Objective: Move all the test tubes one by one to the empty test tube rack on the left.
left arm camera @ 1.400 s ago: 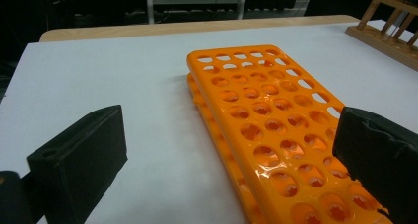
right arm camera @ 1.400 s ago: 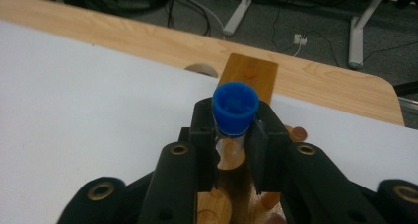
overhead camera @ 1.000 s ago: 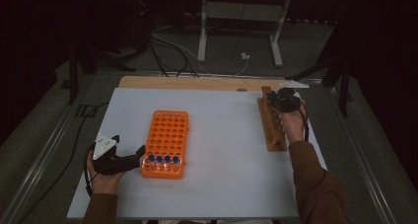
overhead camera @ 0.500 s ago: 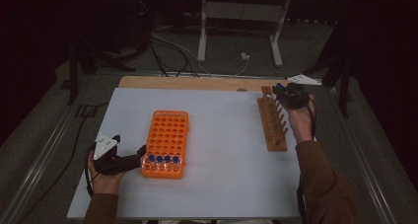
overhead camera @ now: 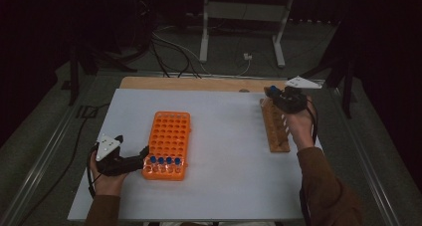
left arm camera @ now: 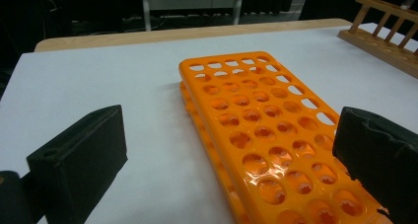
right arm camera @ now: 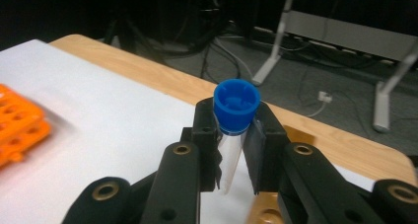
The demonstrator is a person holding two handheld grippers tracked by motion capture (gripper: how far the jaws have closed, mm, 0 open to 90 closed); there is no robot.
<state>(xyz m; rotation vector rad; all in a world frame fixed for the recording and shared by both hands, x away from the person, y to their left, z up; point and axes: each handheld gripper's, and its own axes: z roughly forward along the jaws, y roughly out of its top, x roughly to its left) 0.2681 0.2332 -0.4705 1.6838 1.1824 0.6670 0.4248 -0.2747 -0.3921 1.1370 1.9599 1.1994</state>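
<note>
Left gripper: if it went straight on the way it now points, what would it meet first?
Probably the orange rack: it lies just ahead, between the open jaws of the left gripper, though exact depth is unclear.

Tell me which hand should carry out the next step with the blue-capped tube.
Right, probably. The right gripper is shut on the blue-capped tube, above the wooden rack. The left gripper is open at the orange rack, steadying it.

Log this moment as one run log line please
right gripper: shut on blue-capped tube, above wooden rack | left gripper: open, at orange rack
</note>
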